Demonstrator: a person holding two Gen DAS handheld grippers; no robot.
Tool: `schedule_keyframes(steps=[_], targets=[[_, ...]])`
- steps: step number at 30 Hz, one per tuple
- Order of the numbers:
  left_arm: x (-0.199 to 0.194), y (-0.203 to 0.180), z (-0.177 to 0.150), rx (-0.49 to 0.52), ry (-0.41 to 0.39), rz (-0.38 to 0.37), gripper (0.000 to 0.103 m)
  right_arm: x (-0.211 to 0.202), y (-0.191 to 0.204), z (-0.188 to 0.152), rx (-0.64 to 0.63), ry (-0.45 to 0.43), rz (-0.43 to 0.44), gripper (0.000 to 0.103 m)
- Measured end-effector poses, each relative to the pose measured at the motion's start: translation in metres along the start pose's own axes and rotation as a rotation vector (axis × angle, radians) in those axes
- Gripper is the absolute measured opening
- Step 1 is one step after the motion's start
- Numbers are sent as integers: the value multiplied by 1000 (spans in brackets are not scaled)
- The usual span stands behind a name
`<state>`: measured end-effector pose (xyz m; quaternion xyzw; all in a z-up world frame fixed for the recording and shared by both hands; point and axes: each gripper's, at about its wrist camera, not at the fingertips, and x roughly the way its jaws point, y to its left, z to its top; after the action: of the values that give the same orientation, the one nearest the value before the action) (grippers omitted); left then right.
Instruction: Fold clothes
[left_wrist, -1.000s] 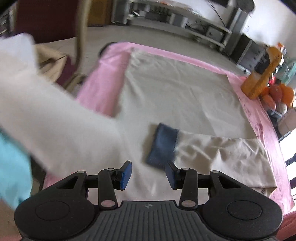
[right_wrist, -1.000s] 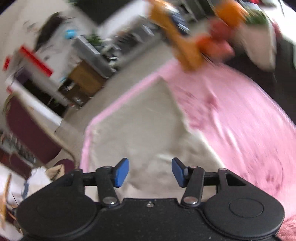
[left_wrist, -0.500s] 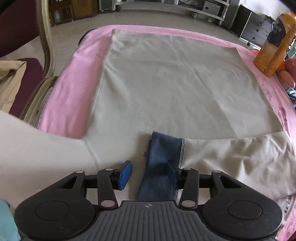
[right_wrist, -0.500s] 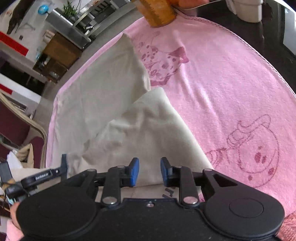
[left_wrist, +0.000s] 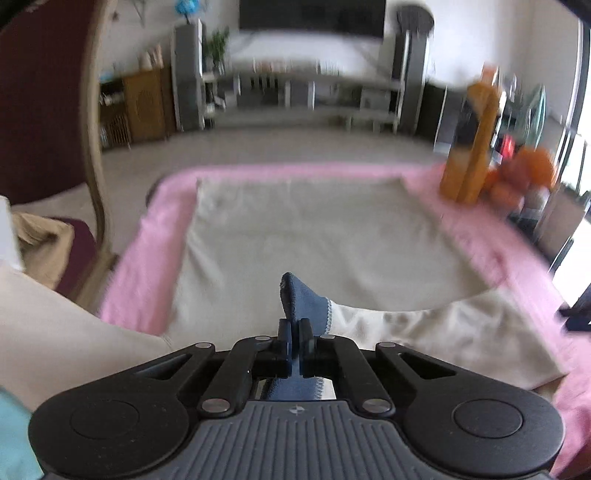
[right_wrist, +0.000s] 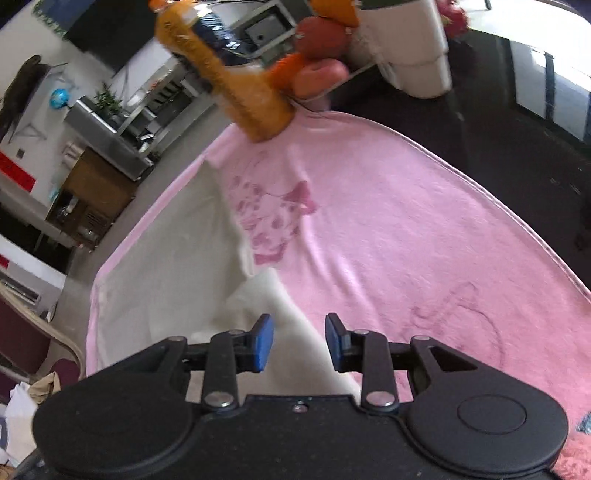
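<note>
A cream garment (left_wrist: 314, 229) lies spread flat on a pink blanket (left_wrist: 147, 266). Its blue band (left_wrist: 299, 299) stands up off the cloth, pinched between the pads of my left gripper (left_wrist: 295, 332), which is shut on it. A folded cream flap trails to the right of the band. In the right wrist view the cream garment (right_wrist: 166, 277) ends in a pointed corner. That corner lies under and between the fingers of my right gripper (right_wrist: 299, 343). Its jaws are opening and the blue pads stand clear of the cloth.
An orange bottle (left_wrist: 472, 147) and fruit (left_wrist: 524, 173) stand at the blanket's far right corner. The right wrist view also shows the bottle (right_wrist: 229, 74), a white pot (right_wrist: 410, 44) and a dark tabletop (right_wrist: 517, 129). A maroon chair (left_wrist: 48, 110) with beige cloth stands at left.
My left gripper closed on the blue band and lifted it off the garment, its view tipping up. My right gripper sank toward the cream corner and its jaws widened a little.
</note>
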<state>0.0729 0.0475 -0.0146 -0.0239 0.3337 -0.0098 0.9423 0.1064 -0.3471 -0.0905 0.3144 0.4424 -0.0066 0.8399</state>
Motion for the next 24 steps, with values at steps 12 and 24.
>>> schedule_keyframes(steps=[12, 24], targets=[[-19, 44, -6, -172, 50, 80, 2, -3, 4, -12, -57, 21, 22, 32], [27, 56, -28, -127, 248, 338, 18, 12, 33, -27, -220, 58, 26, 32]])
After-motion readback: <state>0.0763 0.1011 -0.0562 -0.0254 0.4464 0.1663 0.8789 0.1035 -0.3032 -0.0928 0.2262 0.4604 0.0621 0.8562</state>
